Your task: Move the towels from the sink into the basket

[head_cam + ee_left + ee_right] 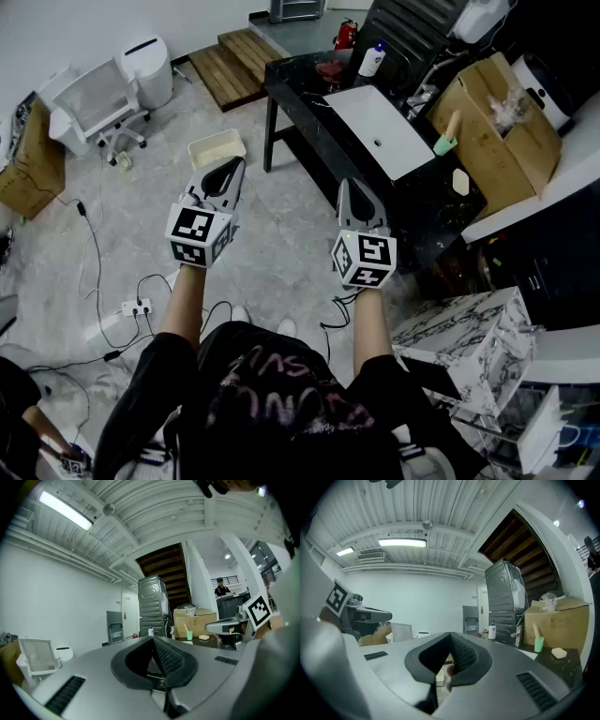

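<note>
Arms (pixel 183 300): stretched forward, one tool in each hand, both pointing level toward 12 o'clock
Left tool (pixel 234 165): jaws pressed together, nothing between them
Right tool (pixel 346 186): jaws together as well, empty
Sink (pixel 366 112): white basin set in the black worktop (pixel 300 77), at 1 o'clock from the right tool and well apart from it
Towels: none can be made out; the basin looks plain white from the head view, so they may blend in or lie out of sight
Basket (pixel 214 140): cream, on the floor at 12 o'clock from the left tool, near the worktop's leg
Step in hand: probably the approach to the sink, with nothing gripped yet
Doing it well: move toward 1 o'clock first, spread the jaws before they reach the basin, tip the tool down into it, and pinch a raised fold of cloth, not a flat patch
Watch for: the bottle (pixel 373 59) at the worktop's far end, and the power strip (pixel 138 307) on the floor at 8 o'clock, underfoot when turning toward the basket
</note>
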### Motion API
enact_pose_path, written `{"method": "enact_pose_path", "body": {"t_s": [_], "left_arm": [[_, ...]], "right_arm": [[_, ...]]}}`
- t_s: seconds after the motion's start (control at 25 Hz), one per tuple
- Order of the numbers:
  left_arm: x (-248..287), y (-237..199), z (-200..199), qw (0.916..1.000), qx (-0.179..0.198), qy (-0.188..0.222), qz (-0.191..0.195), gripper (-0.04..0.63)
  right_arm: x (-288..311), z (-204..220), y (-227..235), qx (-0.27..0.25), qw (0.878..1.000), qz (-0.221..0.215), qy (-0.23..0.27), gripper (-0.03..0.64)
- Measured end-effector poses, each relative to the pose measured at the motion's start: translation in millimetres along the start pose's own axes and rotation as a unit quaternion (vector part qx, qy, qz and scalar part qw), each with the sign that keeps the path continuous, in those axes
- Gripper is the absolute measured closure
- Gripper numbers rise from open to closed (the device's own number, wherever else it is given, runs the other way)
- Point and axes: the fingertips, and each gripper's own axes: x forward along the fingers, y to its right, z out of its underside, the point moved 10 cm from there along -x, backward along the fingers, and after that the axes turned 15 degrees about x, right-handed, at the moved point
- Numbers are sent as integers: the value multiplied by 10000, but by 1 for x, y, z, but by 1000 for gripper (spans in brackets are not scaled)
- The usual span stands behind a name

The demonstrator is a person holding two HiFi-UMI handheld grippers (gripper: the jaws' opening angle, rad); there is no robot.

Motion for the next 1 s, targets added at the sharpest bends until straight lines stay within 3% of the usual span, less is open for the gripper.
{"method": "enact_pose_path", "body": {"t_s": [0.48, 1.0], "left_arm": [[2, 4, 8, 9999, -93, -101, 66, 580], [-7, -24, 30, 9995, -208, -125, 215, 580]], "right_arm": [[-3, 0, 2, -11, 10000, 42, -9, 603], [9, 12, -31, -234, 9996, 182, -34, 601]]}}
